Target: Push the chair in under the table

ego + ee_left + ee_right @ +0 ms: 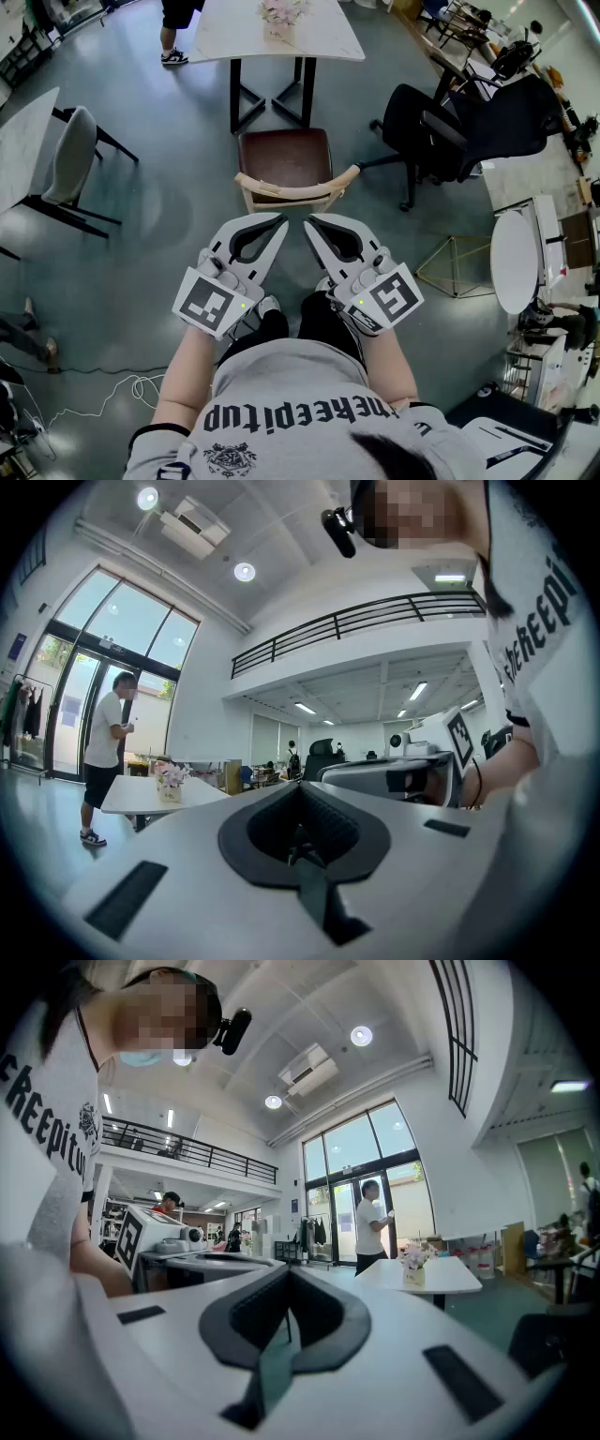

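place: open office hall | signs: office chair (441, 127), mezzanine railing (375, 619), glass doors (342, 1204)

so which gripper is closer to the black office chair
Right. In the head view the right gripper is down-left of the black office chair; the left gripper lies further left, beyond the right one.

A chair (283, 157) with a brown seat and curved wooden back stands pulled out from a white table (323, 39) bearing flowers (281, 13). The left gripper (281, 221) and right gripper (308, 226) are side by side, jaws together, tips just behind the chair's back, seemingly not touching it. A black office chair (441, 131) stands to the right and a grey chair (70, 159) to the left.
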`<move>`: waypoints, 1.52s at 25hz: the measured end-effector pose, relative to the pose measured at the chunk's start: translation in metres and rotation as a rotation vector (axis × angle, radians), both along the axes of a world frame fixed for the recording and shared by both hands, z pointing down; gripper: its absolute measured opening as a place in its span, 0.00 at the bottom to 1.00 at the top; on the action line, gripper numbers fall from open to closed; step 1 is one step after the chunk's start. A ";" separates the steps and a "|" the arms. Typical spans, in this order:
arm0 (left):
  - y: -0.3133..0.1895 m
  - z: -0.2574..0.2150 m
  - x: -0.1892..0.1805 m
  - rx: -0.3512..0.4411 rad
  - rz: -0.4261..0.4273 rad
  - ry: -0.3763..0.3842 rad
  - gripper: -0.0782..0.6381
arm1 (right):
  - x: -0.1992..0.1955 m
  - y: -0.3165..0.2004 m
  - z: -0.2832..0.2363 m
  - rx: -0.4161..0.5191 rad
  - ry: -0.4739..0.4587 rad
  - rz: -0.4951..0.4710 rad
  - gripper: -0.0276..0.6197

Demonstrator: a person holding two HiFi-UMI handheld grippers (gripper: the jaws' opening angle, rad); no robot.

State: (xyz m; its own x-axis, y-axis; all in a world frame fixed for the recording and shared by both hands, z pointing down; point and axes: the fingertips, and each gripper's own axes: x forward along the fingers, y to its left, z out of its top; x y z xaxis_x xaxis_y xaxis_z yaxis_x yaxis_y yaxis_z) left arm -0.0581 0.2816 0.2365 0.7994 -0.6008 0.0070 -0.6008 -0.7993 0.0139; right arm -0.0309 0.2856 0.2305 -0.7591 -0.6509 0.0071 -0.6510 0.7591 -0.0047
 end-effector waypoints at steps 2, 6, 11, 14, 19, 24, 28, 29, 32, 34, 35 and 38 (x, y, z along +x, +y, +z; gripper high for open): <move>0.000 0.000 -0.001 -0.002 -0.002 0.003 0.13 | -0.001 0.001 -0.001 0.002 0.001 -0.002 0.06; 0.002 -0.003 -0.002 0.006 0.001 0.004 0.13 | -0.002 0.002 -0.003 0.007 0.000 0.000 0.06; 0.005 -0.006 -0.003 0.014 0.006 0.003 0.13 | -0.003 0.004 -0.006 0.017 0.006 -0.001 0.06; 0.006 -0.008 -0.001 0.024 0.010 0.010 0.13 | -0.003 0.005 -0.007 0.024 0.012 -0.001 0.06; 0.010 -0.009 0.000 0.035 0.021 0.012 0.13 | -0.002 0.011 -0.012 0.026 -0.013 0.011 0.06; 0.005 -0.003 0.005 0.033 0.025 0.007 0.13 | 0.007 0.009 -0.007 0.012 -0.006 0.028 0.06; -0.008 0.000 0.012 0.024 0.007 0.009 0.13 | 0.019 -0.006 0.003 0.014 0.052 0.055 0.06; -0.011 0.000 0.013 0.023 0.001 0.015 0.13 | 0.021 -0.011 0.005 0.017 0.066 0.060 0.06; -0.026 0.005 0.013 0.021 -0.019 0.024 0.13 | 0.024 -0.025 0.009 0.019 0.083 0.052 0.06; -0.039 0.009 0.014 0.017 -0.033 0.012 0.13 | 0.026 -0.036 0.012 0.014 0.086 0.032 0.06; -0.045 0.011 0.014 0.018 -0.041 0.006 0.13 | 0.027 -0.041 0.014 0.010 0.090 0.022 0.06; -0.064 0.014 0.017 0.033 -0.061 -0.003 0.13 | 0.032 -0.060 0.019 -0.001 0.102 0.001 0.06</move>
